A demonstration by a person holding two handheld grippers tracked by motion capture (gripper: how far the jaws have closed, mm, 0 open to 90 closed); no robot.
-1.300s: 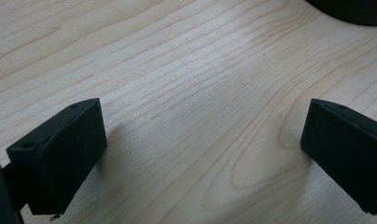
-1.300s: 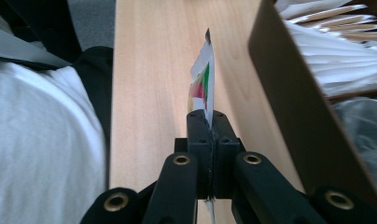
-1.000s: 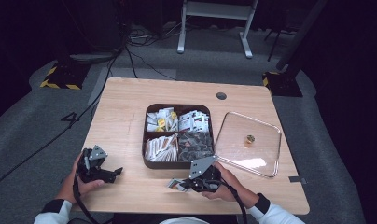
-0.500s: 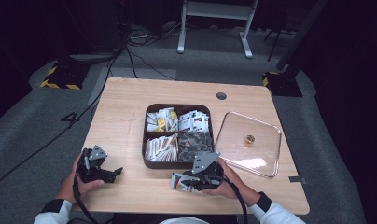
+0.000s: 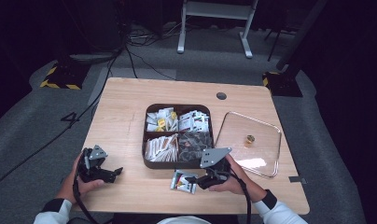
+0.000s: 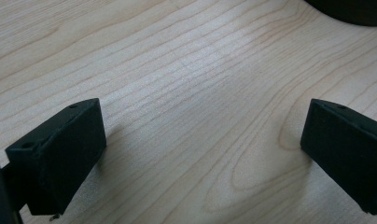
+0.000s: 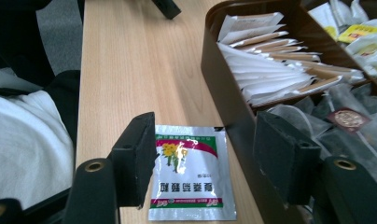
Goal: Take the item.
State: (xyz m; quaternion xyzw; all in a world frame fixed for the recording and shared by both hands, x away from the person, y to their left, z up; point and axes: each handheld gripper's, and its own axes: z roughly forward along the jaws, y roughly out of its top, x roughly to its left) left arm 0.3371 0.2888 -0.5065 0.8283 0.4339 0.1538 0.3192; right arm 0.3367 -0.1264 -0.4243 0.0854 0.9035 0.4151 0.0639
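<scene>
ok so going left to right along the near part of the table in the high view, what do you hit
left gripper → sachet lying flat on the table → right gripper, jaws just opened and off the sachet → clear lid with its gold knob

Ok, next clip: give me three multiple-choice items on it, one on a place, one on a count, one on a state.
1. Where does the sachet lie?
A. on the table, beside the brown tray
B. inside the tray
C. on the clear lid

2. How many compartments does the brown tray have?
A. two
B. four
C. six

3. How does the right tool stand?
A. shut on the sachet
B. open, sachet lying flat below it
C. shut on nothing

Key: 1 A, the sachet lies on the wood against the tray's near wall. 2 B, dividers cross into four. 3 B, the jaws have just been opening and their pads stand clear of the sachet.
</scene>
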